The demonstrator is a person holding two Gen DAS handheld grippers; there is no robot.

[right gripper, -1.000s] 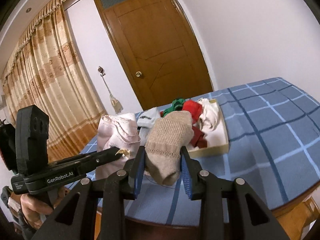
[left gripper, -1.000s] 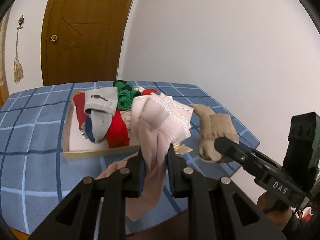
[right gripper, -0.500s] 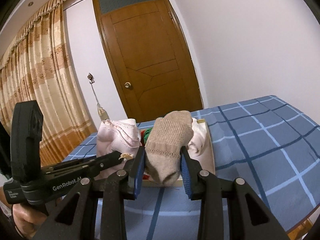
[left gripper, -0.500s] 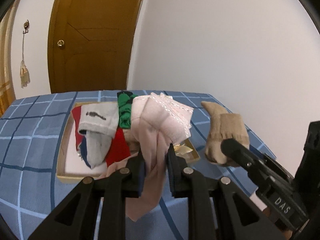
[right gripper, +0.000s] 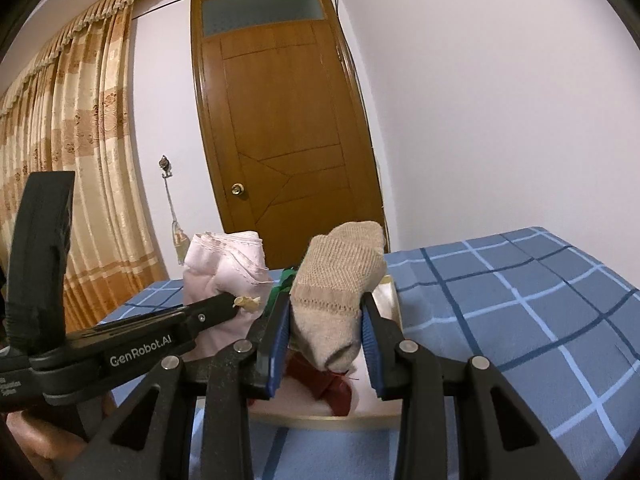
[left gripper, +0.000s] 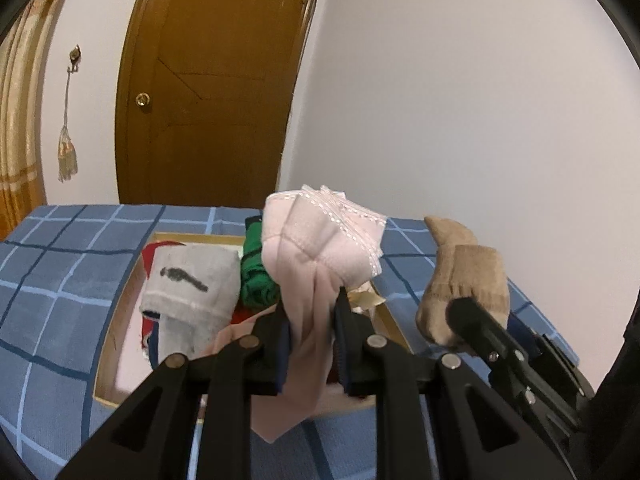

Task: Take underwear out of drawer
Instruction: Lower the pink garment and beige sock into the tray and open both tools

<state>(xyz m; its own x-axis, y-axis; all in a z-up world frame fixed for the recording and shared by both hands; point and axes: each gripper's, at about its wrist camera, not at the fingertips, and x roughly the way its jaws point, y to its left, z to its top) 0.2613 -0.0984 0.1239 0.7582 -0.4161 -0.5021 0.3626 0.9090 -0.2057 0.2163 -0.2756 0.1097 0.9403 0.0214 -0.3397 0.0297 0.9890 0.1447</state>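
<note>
My left gripper (left gripper: 312,300) is shut on pale pink underwear (left gripper: 320,248) with a lace hem, held up above the shallow wooden drawer (left gripper: 105,344); it also shows in the right wrist view (right gripper: 224,268). My right gripper (right gripper: 326,312) is shut on a beige sock (right gripper: 338,280), held up over the drawer's near edge (right gripper: 320,414); the sock also shows in the left wrist view (left gripper: 464,284). In the drawer lie a grey sock (left gripper: 192,288), green cloth (left gripper: 256,276) and red cloth (right gripper: 328,380).
The drawer sits on a blue checked cloth (left gripper: 52,264) that covers a table (right gripper: 520,304). A brown door (right gripper: 280,140) and white wall stand behind. Curtains (right gripper: 60,168) hang at the left. The left gripper's body (right gripper: 120,344) crosses the right wrist view.
Both grippers have moved forward over the drawer and tilted up, each still holding its garment. The drawer now lies right below the fingers.
</note>
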